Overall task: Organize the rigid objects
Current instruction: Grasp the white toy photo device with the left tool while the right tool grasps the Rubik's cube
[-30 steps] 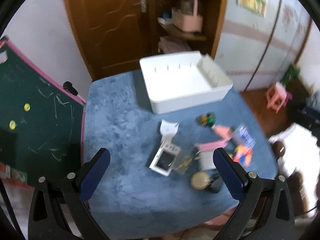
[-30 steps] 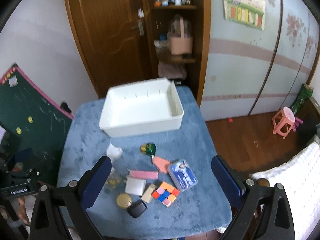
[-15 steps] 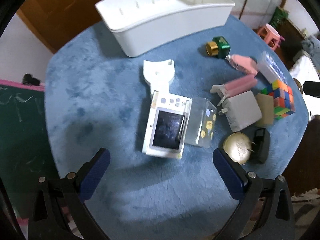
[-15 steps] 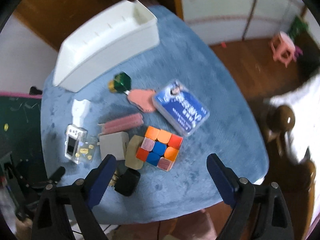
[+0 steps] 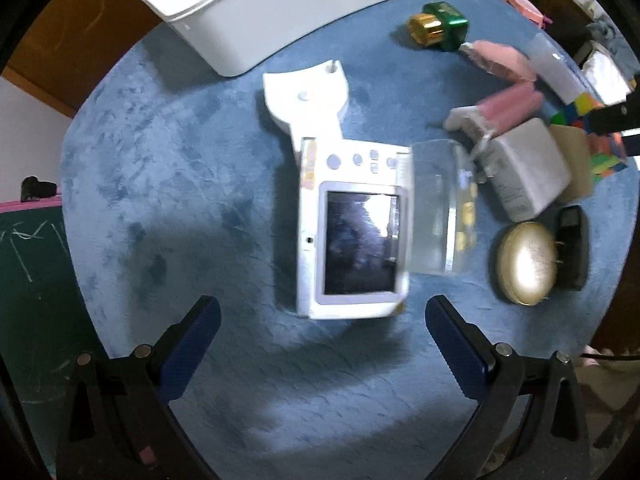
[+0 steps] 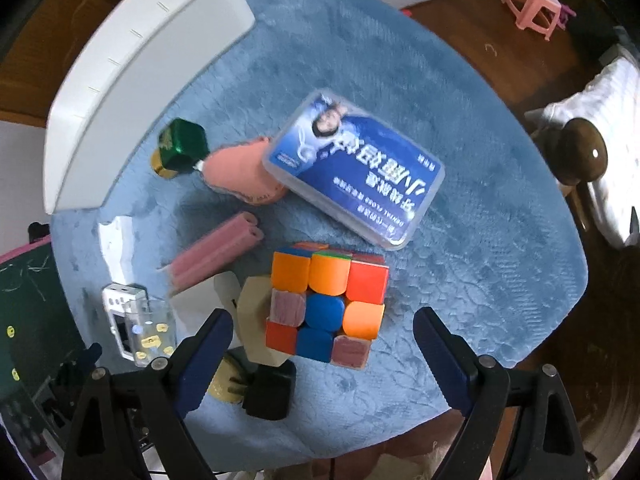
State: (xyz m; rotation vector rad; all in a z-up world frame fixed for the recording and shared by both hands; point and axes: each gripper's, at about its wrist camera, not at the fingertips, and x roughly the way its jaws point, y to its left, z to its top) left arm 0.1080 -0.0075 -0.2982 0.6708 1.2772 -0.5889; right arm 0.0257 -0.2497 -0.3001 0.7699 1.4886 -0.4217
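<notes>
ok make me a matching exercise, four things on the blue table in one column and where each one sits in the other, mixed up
Things:
1. cube
2. floss box
3. green bottle
4. camera

Places:
A. lying beside the white bin, touching the pink pouch
B. in front of the left gripper, a clear box leaning on it
C. in front of the right gripper, against a tan block
D. partly on top of the pink pouch

Pairs: 1-C, 2-D, 3-A, 4-B
</notes>
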